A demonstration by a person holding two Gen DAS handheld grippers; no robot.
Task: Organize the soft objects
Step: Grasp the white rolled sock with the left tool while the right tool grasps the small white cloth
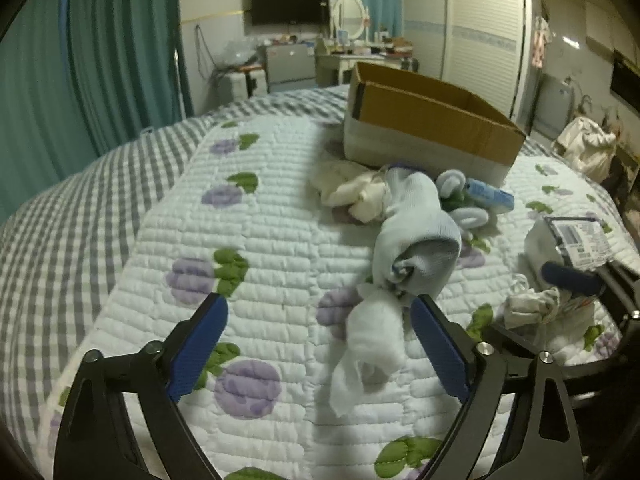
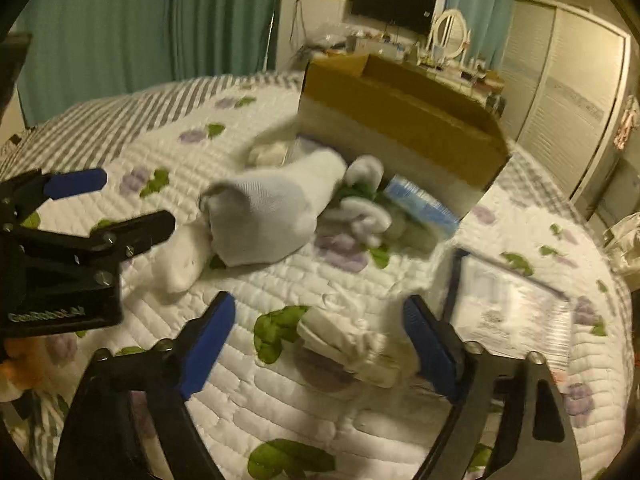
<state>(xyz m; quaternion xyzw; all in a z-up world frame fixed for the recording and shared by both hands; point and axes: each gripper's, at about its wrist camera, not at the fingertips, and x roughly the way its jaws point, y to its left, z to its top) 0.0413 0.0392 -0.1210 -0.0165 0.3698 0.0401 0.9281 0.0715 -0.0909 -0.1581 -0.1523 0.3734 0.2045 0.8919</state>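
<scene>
Left gripper (image 1: 318,312) sits nearest in its own view, jaws spread wide, nothing between the pads. Its right pad is just beside the white sock (image 1: 370,344), which lies crumpled on the quilt (image 1: 256,264); contact can't be confirmed. Pale blue sock (image 1: 418,236), rolled with its open cuff facing the camera, lies just beyond and overlaps the white one's far end.

Right gripper (image 2: 320,316) also has jaws wide apart, empty. Small cream fabric bundle (image 2: 348,344) lies on the quilt between its fingers, closer to the right pad; touching or not, can't tell, since this view is motion-blurred. In the left wrist view the right gripper's blue fingertip shows at the right edge, above that same bundle.

Soft pile layout on the quilt:
- cream cloth (image 1: 352,190) behind the blue sock, near the box's front wall
- small blue-and-white fuzzy items (image 1: 464,204) right of the blue sock
- blue packet (image 1: 490,194) lying against the front of the cardboard box (image 1: 432,120)
- clear plastic package with a printed label (image 1: 576,240) toward the quilt's right edge, well apart from the sock pile

Cardboard box stands open on the far part of the quilt; its interior isn't visible from either view. Quilt is white with purple flowers and green leaves, laid over a grey checked sheet (image 1: 64,216).
</scene>
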